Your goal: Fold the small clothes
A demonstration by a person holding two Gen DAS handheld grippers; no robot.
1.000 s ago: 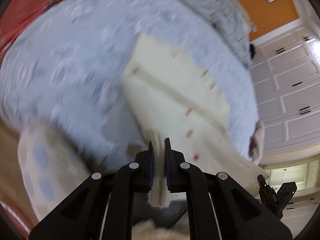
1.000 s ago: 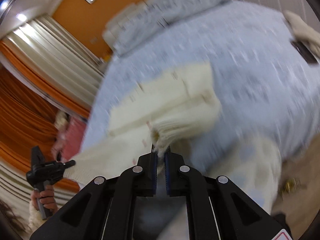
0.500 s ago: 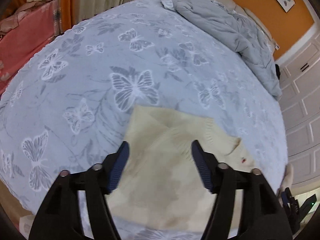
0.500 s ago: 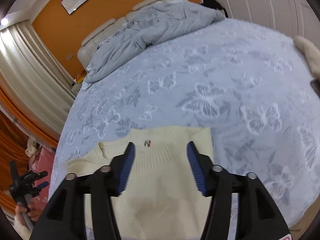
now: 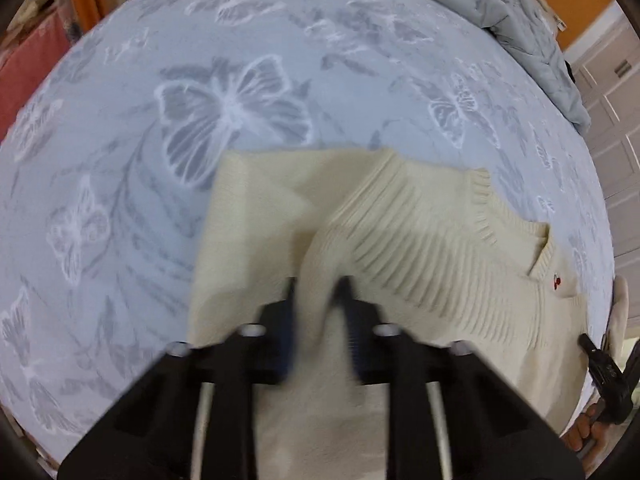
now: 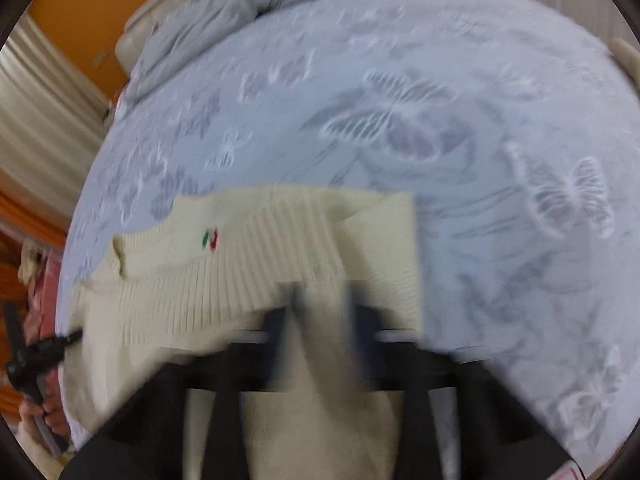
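A cream knit sweater (image 5: 420, 240) lies on the blue butterfly bedspread (image 5: 224, 120), its ribbed hem and a small red-green emblem showing. It also shows in the right wrist view (image 6: 224, 280). My left gripper (image 5: 320, 308) has its jaws closed on a raised fold of the sweater. My right gripper (image 6: 320, 312) likewise pinches a bunched fold of the sweater between its jaws. Both views are motion-blurred.
A rumpled grey duvet (image 5: 520, 12) lies at the head of the bed, also in the right wrist view (image 6: 248, 4). White wardrobe doors (image 5: 612, 92) stand at the right. Orange curtains (image 6: 24, 216) and a pink cloth (image 5: 28, 56) lie beyond the bed's edge.
Half a second ago both grippers were open above the flat sweater. Now both have come down and closed on folds of it.
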